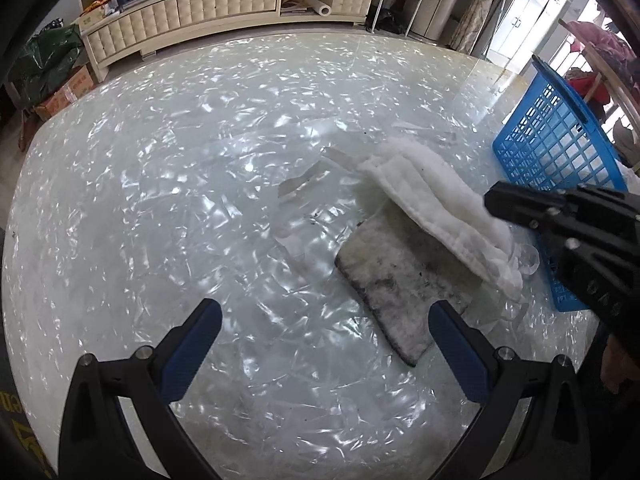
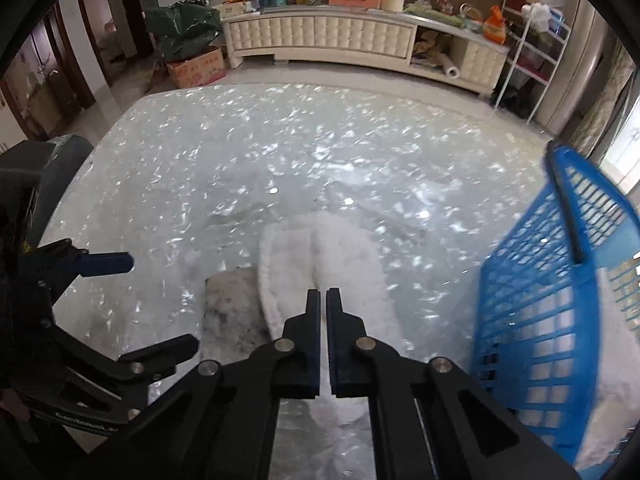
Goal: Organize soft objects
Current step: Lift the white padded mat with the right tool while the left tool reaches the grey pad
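A fluffy white cloth (image 1: pixel 432 200) hangs pinched at one end in my right gripper (image 2: pixel 324 294), whose jaws are shut on it; the rest of the cloth (image 2: pixel 340 256) drapes forward onto the table. Under it lies a flat, dirty grey pad (image 1: pixel 400 276), partly covered, also visible in the right wrist view (image 2: pixel 232 300). In the left wrist view my right gripper (image 1: pixel 492 200) comes in from the right. My left gripper (image 1: pixel 325 312) stands open above the table, its right finger over the pad's near corner. A blue plastic basket (image 1: pixel 560 152) stands to the right with something white inside (image 2: pixel 616 360).
The work surface is a shiny, pearl-patterned table top (image 1: pixel 200 160). Beyond it stand a long cream cabinet (image 2: pixel 320 36) with clutter on top, a cardboard box (image 2: pixel 196 68), a green bag (image 2: pixel 184 28) and a white wire shelf (image 2: pixel 532 52).
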A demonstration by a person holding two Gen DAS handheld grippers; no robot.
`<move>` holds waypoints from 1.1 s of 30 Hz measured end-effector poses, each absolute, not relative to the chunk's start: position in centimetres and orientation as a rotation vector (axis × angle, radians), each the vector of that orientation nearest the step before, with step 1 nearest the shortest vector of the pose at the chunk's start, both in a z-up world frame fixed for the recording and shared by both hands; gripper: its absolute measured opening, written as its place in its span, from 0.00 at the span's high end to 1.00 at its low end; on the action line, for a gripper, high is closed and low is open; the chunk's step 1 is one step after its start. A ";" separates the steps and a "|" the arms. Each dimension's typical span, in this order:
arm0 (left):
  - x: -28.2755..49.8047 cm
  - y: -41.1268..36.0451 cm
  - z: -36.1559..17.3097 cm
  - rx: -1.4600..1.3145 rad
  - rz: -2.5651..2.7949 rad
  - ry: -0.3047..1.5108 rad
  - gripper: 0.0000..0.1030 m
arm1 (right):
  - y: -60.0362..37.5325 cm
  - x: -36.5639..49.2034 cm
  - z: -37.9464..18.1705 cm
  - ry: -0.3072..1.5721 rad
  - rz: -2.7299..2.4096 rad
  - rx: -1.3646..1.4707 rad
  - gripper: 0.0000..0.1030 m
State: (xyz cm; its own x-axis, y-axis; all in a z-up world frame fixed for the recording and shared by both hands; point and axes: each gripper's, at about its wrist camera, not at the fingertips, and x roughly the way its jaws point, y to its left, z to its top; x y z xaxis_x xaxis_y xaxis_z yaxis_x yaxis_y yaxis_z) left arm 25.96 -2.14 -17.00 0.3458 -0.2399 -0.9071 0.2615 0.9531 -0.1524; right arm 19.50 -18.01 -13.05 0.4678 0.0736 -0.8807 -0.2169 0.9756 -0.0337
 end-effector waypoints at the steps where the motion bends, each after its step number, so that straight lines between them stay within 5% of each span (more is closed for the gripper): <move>1: 25.9 -2.2 -17.0 0.024 -0.325 1.173 0.00 | -18.0 19.6 -13.4 1.074 0.183 -0.154 0.98; 8: 26.3 -2.4 -17.4 0.027 -0.326 1.184 0.00 | -17.4 19.5 -14.3 1.101 0.220 -0.149 0.98; 9: 26.3 -2.4 -17.5 0.027 -0.322 1.185 0.00 | -17.4 19.5 -14.4 1.100 0.222 -0.152 0.93; 13: 26.2 -2.2 -17.8 0.037 -0.318 1.189 0.00 | -17.7 19.5 -14.6 1.089 0.181 -0.162 0.46; 16: 26.2 -2.0 -18.0 0.037 -0.320 1.191 0.00 | -18.0 19.7 -14.8 1.089 0.173 -0.156 0.30; 26: 26.0 -2.1 -19.0 0.049 -0.312 1.204 0.00 | -17.7 20.5 -16.1 1.110 0.159 -0.200 0.15; 33: 26.2 -1.1 -19.8 0.041 -0.292 1.217 0.00 | -18.1 21.0 -17.0 1.123 0.112 -0.204 0.17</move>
State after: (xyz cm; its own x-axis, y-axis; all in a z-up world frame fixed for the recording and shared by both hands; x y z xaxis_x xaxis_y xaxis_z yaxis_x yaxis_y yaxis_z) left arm 26.23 -1.11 -19.79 0.3140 -0.1999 -0.9281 0.2435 0.9618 -0.1248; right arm 21.02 -18.06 -17.00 0.4303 -0.0137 -0.9026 -0.1917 0.9757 -0.1062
